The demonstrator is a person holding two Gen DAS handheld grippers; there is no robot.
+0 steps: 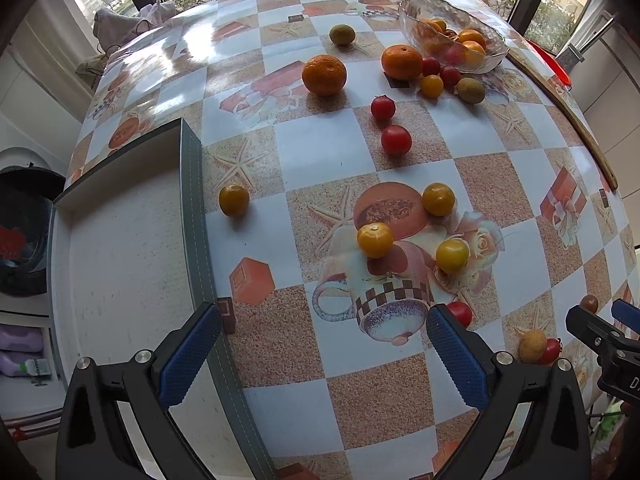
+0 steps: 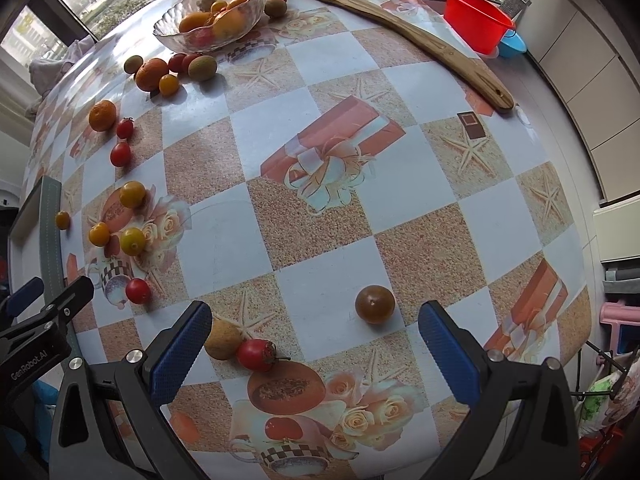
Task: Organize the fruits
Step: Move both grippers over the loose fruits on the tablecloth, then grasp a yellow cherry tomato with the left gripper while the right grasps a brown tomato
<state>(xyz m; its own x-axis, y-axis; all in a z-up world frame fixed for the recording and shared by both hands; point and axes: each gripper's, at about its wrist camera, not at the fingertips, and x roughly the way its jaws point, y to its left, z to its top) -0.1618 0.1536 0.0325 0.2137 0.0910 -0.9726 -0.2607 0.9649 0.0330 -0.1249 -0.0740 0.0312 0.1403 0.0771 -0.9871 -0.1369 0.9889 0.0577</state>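
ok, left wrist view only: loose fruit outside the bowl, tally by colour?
Red tomatoes: 6
Yellow tomatoes: 5
Large oranges: 2
Green-brown fruit: 2
Tan fruit: 1
Dark brown fruit: 1
Total: 17

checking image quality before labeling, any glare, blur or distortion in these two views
Left wrist view: window glare washes out the tablecloth at far left, heavy fisheye bending, fruit sharp. Right wrist view: same curvature, the wooden stick looks bowed, soft shadows under the glass bowl, no motion blur.
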